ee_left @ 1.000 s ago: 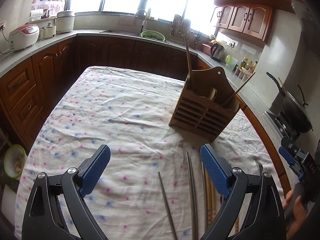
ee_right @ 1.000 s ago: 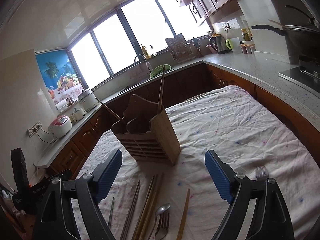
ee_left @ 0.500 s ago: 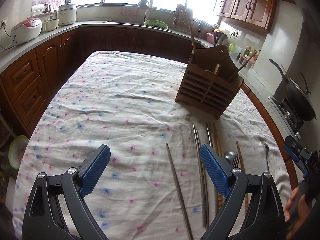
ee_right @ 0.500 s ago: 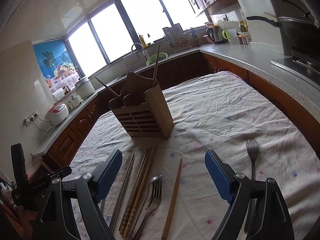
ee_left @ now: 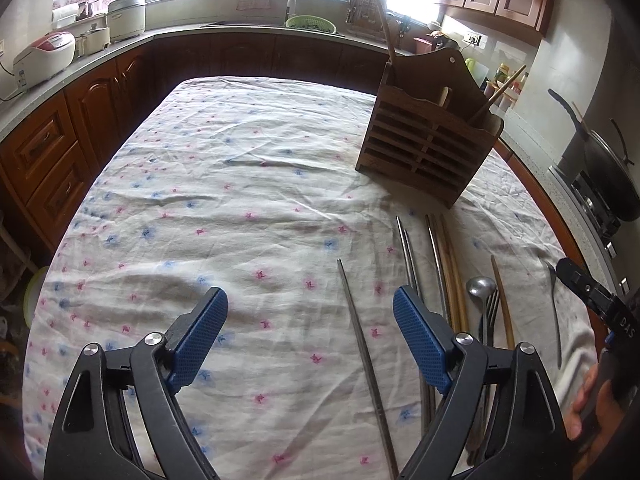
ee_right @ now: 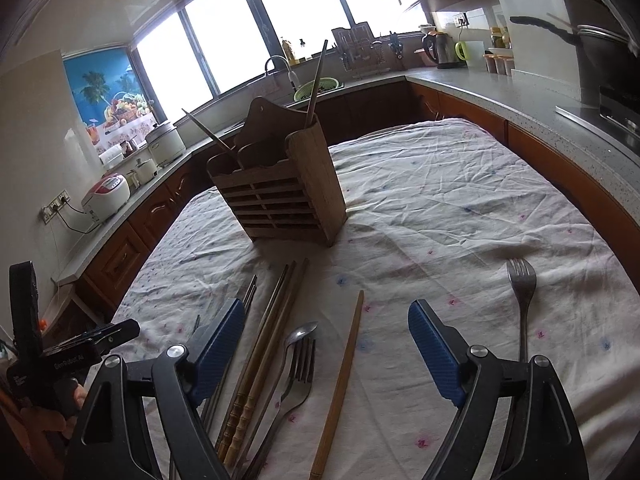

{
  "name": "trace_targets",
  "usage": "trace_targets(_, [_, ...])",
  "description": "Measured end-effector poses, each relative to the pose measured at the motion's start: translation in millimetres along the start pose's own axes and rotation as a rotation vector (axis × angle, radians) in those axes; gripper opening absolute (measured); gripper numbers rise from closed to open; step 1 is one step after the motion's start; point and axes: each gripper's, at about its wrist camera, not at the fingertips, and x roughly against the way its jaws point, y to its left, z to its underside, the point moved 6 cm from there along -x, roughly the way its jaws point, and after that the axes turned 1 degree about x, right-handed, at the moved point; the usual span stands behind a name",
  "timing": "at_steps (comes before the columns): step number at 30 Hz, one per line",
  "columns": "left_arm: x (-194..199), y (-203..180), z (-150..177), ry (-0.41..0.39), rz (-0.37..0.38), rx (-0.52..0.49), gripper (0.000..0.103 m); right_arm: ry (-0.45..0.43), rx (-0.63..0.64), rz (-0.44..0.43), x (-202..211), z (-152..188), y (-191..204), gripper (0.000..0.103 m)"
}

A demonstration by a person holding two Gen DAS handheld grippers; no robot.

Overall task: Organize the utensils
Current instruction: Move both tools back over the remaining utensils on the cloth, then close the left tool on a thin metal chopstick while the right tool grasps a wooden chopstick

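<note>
Both grippers had tipped down toward the table since a second earlier: the windows slid out of the top of each view and the row of loose utensils, then only half seen at the bottom edge, lay fully in sight.

The table under its white cloth with pink and blue flowers (ee_left: 224, 208) filled most of both views. On it, far side, stood the brown slatted wooden utensil holder (ee_left: 428, 152), upright, with a couple of wooden sticks already leaning out of its compartments. Just in front of it lay the unsorted lot, side by side and near one another: paired metal chopsticks (ee_left: 408, 256), turned wooden chopsticks (ee_right: 256, 364), a steel spoon (ee_right: 300, 334) against a steel fork (ee_right: 300, 376), and one plain wooden chopstick (ee_right: 340, 380). A second steel fork (ee_right: 522, 304) lay apart on the right, and a single grey metal chopstick (ee_left: 360, 340) lay alone on the left.

The left gripper (ee_left: 310, 332) was spread wide and narrowing, nothing pinched; that lone metal chopstick ran through the gap between its blue pads untouched. The right gripper (ee_right: 326, 344) was likewise spread and closing, empty, with the spoon, fork and wooden chopstick lying in its gap.

This looked like the approach before a pick-up. The next move would likely call for dropping lower, centring on a single piece and closing squarely across its thin shaft.
</note>
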Motion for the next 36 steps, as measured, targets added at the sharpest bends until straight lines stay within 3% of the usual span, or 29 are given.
trace_targets(3, [-11.7, -4.4, 0.8, 0.037, 0.008, -0.01, 0.075, 0.042, -0.001, -0.014, -16.5, -0.3, 4.5, 0.059])
trace_targets(9, [-36.3, -15.4, -1.5, 0.102, 0.017, -0.043, 0.056, 0.122, 0.017, -0.028, -53.1, -4.1, 15.8, 0.035])
trace_targets(13, [-53.1, -18.3, -3.3, 0.145, 0.024, -0.049, 0.052, 0.168, 0.023, -0.036, -79.1, -7.3, 20.9, 0.031])
trace_targets(18, [-70.9, -20.1, -3.1, 0.19, 0.024, -0.057, 0.035, 0.214, 0.025, -0.028, -108.2, -10.6, 21.0, 0.025])
trace_targets(27, [-77.6, -28.5, -5.6, 0.171, -0.017, -0.114, 0.033, 0.278, 0.077, 0.016, -144.3, -10.8, 26.0, 0.022])
trace_targets(32, [-78.9, -32.6, -4.6, 0.142, -0.052, -0.158, 0.013, 0.291, 0.179, 0.076, -153.8, -12.7, 37.9, 0.022])
trace_targets(36, [-78.7, -31.6, -5.6, 0.131, -0.049, -0.156, 0.007, 0.285, 0.265, 0.122, -155.7, -9.9, 45.7, 0.012])
